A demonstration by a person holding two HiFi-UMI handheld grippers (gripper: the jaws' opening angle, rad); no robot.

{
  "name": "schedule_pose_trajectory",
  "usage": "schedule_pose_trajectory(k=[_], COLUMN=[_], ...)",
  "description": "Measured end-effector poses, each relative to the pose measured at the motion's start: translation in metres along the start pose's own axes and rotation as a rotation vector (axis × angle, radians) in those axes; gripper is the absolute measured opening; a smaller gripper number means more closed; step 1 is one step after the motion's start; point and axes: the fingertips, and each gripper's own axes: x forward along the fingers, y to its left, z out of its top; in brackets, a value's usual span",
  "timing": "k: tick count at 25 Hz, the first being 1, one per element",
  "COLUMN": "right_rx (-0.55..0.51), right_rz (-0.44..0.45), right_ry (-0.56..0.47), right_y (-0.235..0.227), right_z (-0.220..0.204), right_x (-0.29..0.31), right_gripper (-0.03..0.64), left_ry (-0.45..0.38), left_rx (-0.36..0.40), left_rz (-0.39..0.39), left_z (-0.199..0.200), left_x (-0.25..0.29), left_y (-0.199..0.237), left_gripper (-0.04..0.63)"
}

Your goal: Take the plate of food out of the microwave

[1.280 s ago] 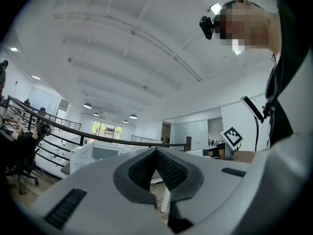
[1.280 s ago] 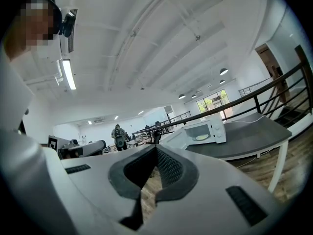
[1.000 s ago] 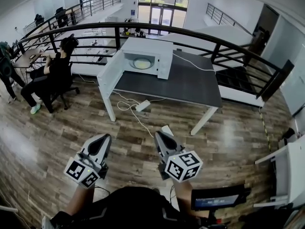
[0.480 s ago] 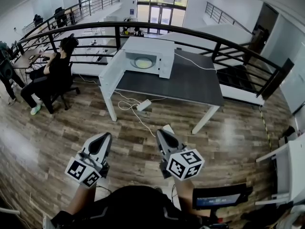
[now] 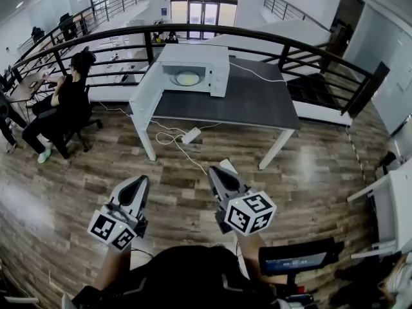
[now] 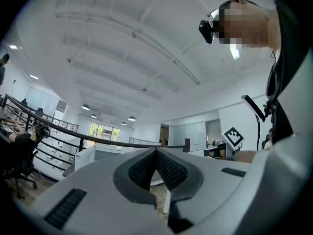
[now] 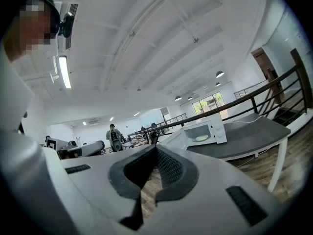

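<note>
A white microwave (image 5: 193, 69) stands at the back left of a dark grey table (image 5: 244, 105), its door (image 5: 143, 95) swung open to the left. Inside lies a pale plate of food (image 5: 187, 78); the right gripper view shows the microwave (image 7: 205, 129) and the plate (image 7: 201, 138) too. Both grippers hang far in front of the table, over the wooden floor. My left gripper (image 5: 137, 187) is shut with nothing in it, jaw tips touching (image 6: 156, 151). My right gripper (image 5: 215, 172) is also shut and empty (image 7: 156, 148).
A black curved railing (image 5: 270, 40) runs behind the table. A power strip (image 5: 190, 136) and cables lie on the floor under the table. A person in black (image 5: 67, 102) sits on a chair at the left. A white shelf (image 5: 393, 217) stands at the right.
The view has shifted slightly: the table and microwave sit a little higher and to the left in the frame. Both grippers stay shut in about the same place.
</note>
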Motion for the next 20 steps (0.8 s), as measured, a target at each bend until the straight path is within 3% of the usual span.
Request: schedule_pose_trajectory(k=[11,20], right_rx=[0.001,0.008], right_rz=[-0.043,-0.003], right_ry=[0.011,0.012], right_y=[-0.002,-0.052], right_z=[-0.007,0.01], right_x=[0.021,0.071], right_gripper=[-0.011,-0.011], left_ry=[0.039,0.043], left_rx=[-0.006,-0.004], left_rz=[-0.079,-0.053], left_z=[-0.01,-0.018], left_x=[0.012,0.077], left_y=[0.019,0.051], left_gripper=[0.005,0.005])
